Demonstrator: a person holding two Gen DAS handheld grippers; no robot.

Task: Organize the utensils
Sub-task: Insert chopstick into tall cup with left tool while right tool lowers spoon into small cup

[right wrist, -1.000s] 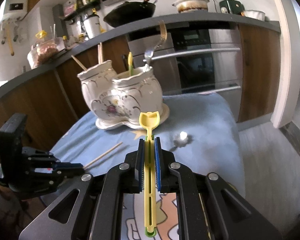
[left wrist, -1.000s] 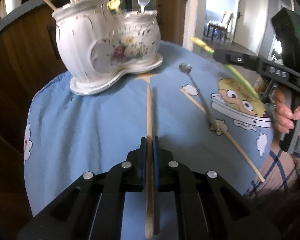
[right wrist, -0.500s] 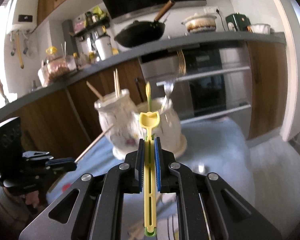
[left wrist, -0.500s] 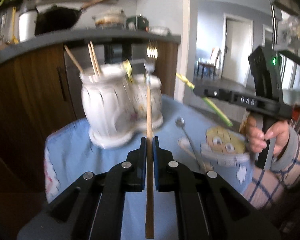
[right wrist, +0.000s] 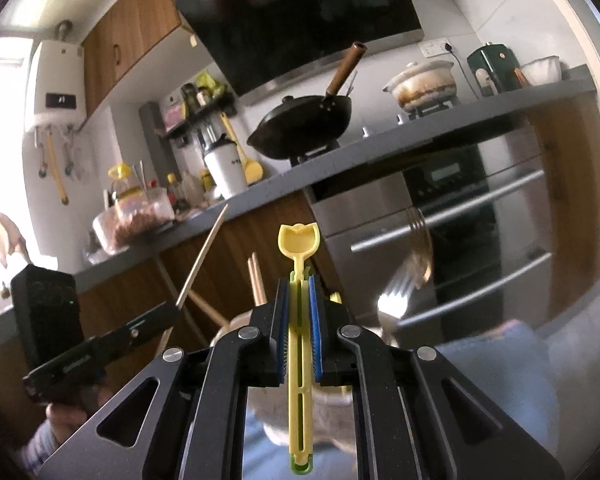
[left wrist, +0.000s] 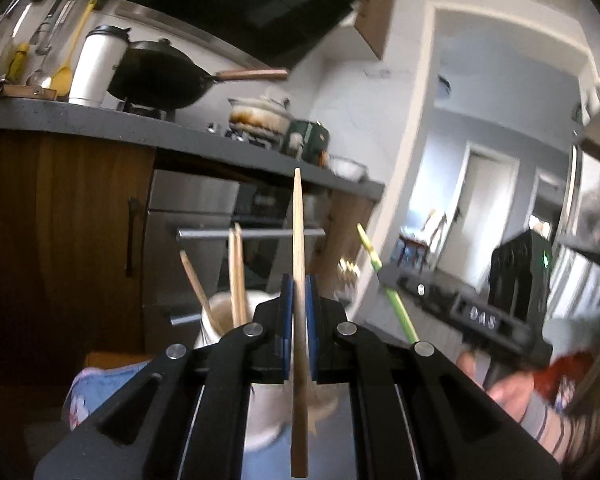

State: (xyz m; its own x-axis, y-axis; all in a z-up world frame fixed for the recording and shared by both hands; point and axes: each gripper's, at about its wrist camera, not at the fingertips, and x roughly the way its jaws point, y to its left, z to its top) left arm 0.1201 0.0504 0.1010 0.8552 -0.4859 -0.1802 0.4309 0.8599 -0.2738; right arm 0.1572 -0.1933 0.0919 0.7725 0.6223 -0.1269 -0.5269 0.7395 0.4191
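Both arms have swung up from the desk in the last second: a moment ago the left tool (left wrist: 299, 312) was low over the blue cloth (left wrist: 100, 384) with its chopstick (left wrist: 298, 280) lying along the surface, and now that chopstick points up in the air, clamped tight between the blue pads. The right tool (right wrist: 300, 312) has risen the same way and grips a yellow spoon (right wrist: 299, 264) by its slotted handle, bowl end forward. The white holder (left wrist: 228, 312), which filled the left view earlier, has dropped to the lower edge of both views and sits mostly hidden behind the tool bodies. Three chopsticks (left wrist: 236, 276) already stand in its left compartment, and a blurred fork (right wrist: 408, 280) leans out of the right side. In the left view the spoon's green-tipped handle (left wrist: 386, 284) pokes out from the other tool, close to the holder. This looks like the carry stage, with both pieces lifted clear and brought over the holder. Each would next need tipping downward to drop in, the chopstick presumably beside its mates.
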